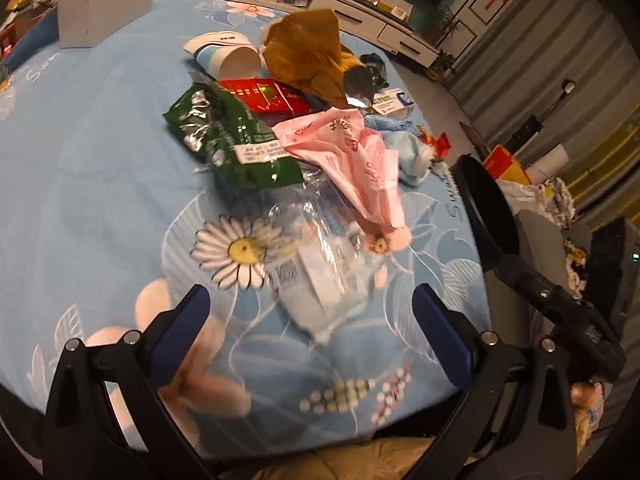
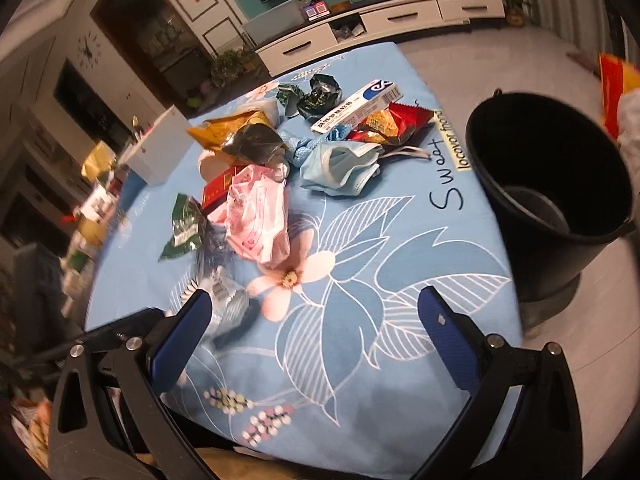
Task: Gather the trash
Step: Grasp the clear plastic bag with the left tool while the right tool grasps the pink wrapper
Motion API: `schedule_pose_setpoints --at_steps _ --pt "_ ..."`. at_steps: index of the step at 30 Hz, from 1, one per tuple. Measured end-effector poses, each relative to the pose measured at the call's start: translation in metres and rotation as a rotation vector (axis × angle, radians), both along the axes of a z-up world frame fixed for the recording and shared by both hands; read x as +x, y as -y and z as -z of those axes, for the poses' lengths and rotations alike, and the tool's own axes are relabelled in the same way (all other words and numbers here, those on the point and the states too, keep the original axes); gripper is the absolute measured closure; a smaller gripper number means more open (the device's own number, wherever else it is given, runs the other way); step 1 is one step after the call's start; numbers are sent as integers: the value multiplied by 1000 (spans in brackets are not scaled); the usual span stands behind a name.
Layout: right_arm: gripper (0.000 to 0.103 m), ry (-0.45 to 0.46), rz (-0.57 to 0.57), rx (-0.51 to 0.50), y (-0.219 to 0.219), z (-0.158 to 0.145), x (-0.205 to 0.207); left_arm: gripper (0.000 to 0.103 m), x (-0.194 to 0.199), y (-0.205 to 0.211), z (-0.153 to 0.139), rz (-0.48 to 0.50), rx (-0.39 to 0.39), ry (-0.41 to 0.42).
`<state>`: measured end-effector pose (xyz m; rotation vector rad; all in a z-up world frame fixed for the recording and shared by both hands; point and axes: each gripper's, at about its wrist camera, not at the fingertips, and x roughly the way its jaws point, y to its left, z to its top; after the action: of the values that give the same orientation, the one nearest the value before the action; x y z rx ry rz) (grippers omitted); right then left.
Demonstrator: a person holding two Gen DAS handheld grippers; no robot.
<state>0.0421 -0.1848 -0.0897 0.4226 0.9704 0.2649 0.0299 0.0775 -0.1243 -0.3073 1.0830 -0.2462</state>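
Observation:
A heap of trash lies on the blue flowered tablecloth (image 1: pixel 80 184): a clear plastic wrapper (image 1: pixel 320 268) nearest my left gripper, a pink plastic bag (image 1: pixel 360 160), a green foil pack (image 1: pixel 228 136), a red box (image 1: pixel 268 98), a paper cup (image 1: pixel 228 56) and a brown bag (image 1: pixel 312 48). My left gripper (image 1: pixel 316 320) is open and empty just short of the clear wrapper. My right gripper (image 2: pixel 316 320) is open and empty above the cloth (image 2: pixel 400 272). In the right wrist view I see the pink bag (image 2: pixel 256 212), a blue face mask (image 2: pixel 340 168), a white medicine box (image 2: pixel 360 106) and a black bucket (image 2: pixel 552 172).
The black bucket stands off the table's right edge and shows in the left wrist view (image 1: pixel 488 208) too. A white box (image 1: pixel 104 4) stands at the far left of the table. A white drawer cabinet (image 2: pixel 380 28) lines the back wall. Clutter lies on the floor at right (image 1: pixel 552 196).

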Motion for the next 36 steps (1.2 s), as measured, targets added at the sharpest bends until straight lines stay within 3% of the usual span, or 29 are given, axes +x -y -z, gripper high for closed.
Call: schedule_pose_setpoints --at_steps 5,8,10,14,17,20,22,25,30,36 --pt "2 -14 -26 20 -9 8 23 20 28 19 15 13 70 -21" --pt "2 -21 -59 32 -21 15 41 33 37 22 26 20 65 -55" --pt "2 -33 -88 57 -30 22 56 36 40 22 30 21 71 -60" --pt "2 -51 -116 97 -46 37 80 70 38 16 26 42 49 -46" --pt "7 -59 -132 92 -56 43 90 79 33 9 22 61 25 -46" --pt "35 -70 -153 93 -61 47 91 83 26 0 16 72 -3 -44" --pt "60 -61 -167 89 -63 46 87 84 20 -6 11 77 -28 -39" --pt "82 -45 -163 63 -61 41 76 85 13 -6 8 89 -48 -33" --pt "85 6 -127 73 -38 20 48 85 2 1 -3 144 -77 3" --pt "85 128 -42 99 8 -21 19 85 -10 19 -34 238 -102 112"
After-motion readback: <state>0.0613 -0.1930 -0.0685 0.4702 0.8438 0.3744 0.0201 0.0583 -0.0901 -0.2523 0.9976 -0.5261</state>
